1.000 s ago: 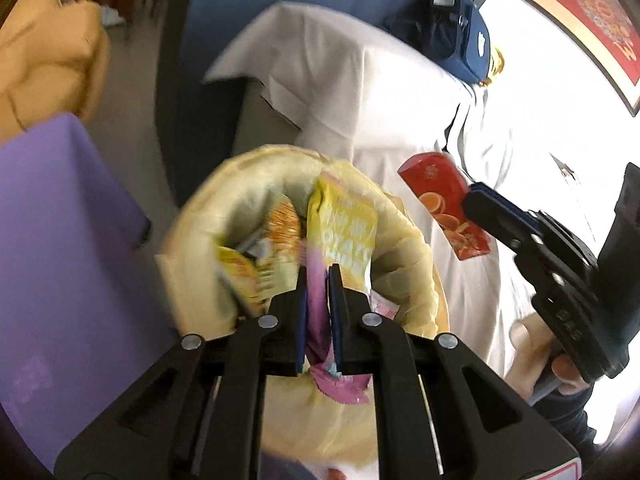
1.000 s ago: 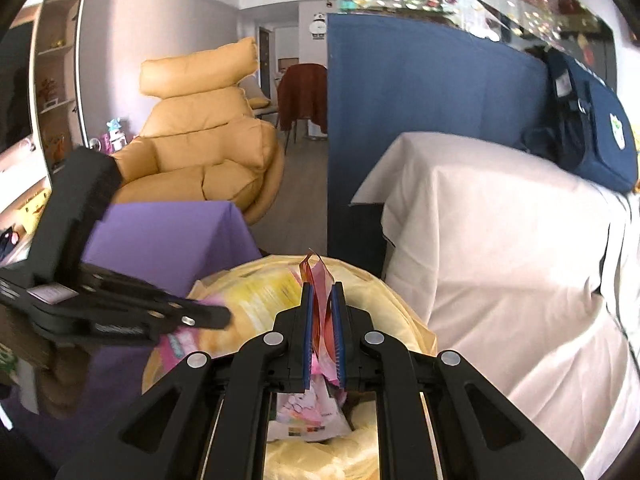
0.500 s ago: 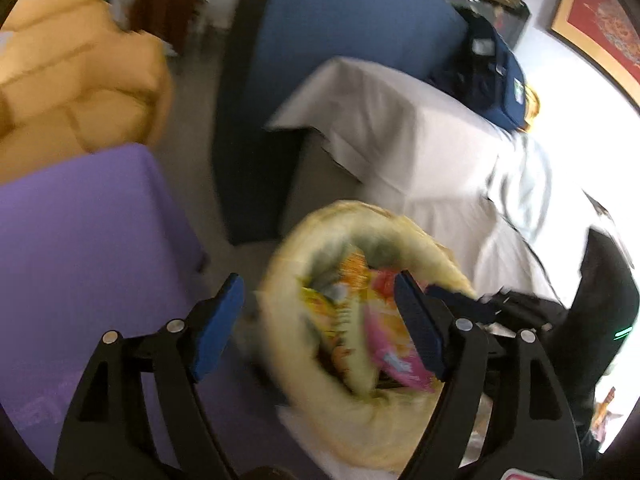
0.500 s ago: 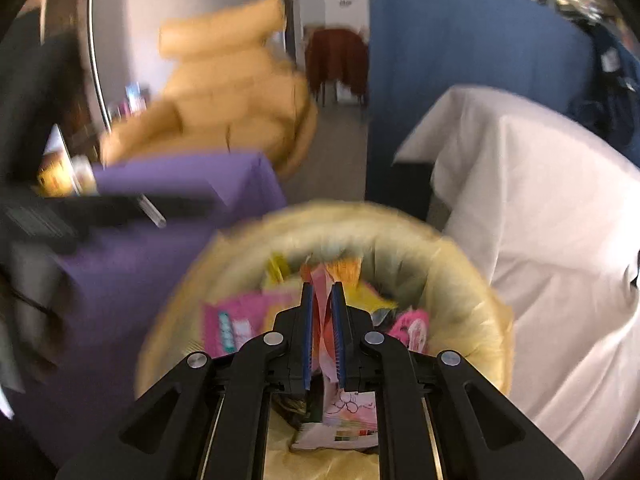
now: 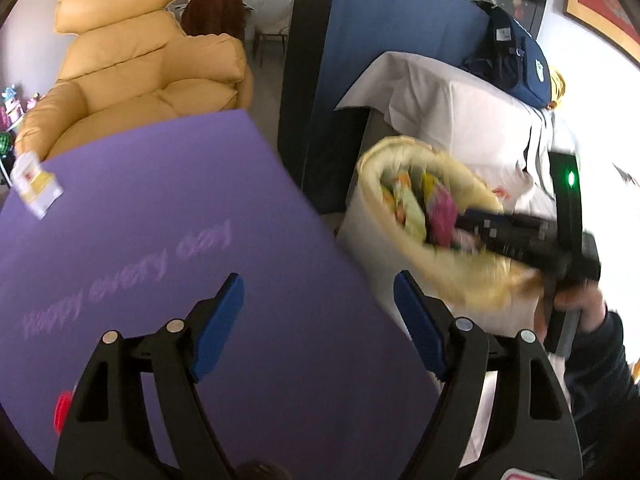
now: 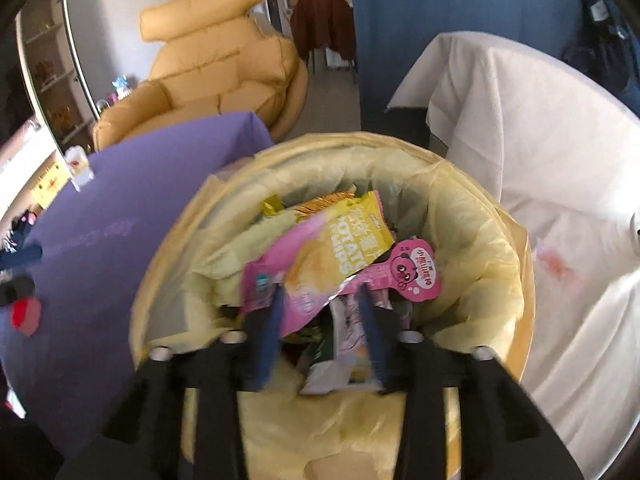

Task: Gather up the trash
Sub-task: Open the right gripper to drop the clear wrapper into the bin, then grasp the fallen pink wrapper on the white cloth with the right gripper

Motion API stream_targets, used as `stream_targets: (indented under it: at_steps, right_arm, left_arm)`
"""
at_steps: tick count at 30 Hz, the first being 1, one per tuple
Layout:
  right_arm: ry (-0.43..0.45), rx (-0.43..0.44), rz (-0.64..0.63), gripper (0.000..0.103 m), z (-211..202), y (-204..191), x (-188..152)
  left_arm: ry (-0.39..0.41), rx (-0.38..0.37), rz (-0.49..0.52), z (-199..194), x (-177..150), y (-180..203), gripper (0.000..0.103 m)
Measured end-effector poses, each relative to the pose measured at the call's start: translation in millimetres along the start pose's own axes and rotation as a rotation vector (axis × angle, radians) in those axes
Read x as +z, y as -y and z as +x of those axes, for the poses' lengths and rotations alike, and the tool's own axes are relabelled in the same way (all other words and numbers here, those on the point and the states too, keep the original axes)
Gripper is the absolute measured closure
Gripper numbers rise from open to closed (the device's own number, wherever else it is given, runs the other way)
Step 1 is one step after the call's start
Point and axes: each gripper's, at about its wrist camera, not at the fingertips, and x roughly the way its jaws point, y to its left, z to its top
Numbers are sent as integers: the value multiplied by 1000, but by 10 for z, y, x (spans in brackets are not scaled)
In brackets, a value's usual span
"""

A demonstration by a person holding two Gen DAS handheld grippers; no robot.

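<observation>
A white bin lined with a yellow bag [image 6: 472, 216] stands between two tables and holds several snack wrappers, among them a pink-and-yellow potato chips bag [image 6: 320, 256]. My right gripper [image 6: 320, 300] is open and empty, its fingers down inside the bin mouth over the wrappers. My left gripper [image 5: 316, 312] is open and empty above the purple table [image 5: 160, 208]; the bin [image 5: 384, 160] shows to its right with the right gripper reaching in. A small white-and-yellow packet [image 5: 34, 184] lies at the purple table's far left edge, and shows in the right wrist view [image 6: 78, 164].
A table under a white cloth [image 5: 440, 96] stands right of the bin, with a dark blue bag [image 5: 516, 64] on it. A blue partition [image 5: 360, 40] stands behind. A yellow armchair [image 5: 140, 72] is beyond the purple table.
My left gripper let go of its pink wrapper into the bin, opened and swung left over the purple table. My right gripper lowered into the bin and opened, dropping its wrapper.
</observation>
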Motion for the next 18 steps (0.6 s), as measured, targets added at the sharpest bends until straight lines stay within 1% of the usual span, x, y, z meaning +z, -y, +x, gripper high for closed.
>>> stream_targets:
  at_steps: [2, 5, 11, 14, 18]
  right_arm:
    - [16, 23, 11, 62, -105, -39, -49]
    - [36, 25, 10, 62, -228, -136, -67]
    - [64, 22, -6, 62, -368, -257, -55]
    - [88, 22, -26, 62, -482, -327, -53]
    - [115, -16, -37, 62, -561, -346, -43]
  left_arm:
    - [9, 8, 2, -140, -126, -14, 30]
    - [35, 39, 5, -312, -258, -52, 30]
    - [28, 25, -39, -348, -333, -167, 30]
    - [44, 31, -57, -361, -345, -169, 30]
    - [73, 40, -72, -406, -371, -167, 30]
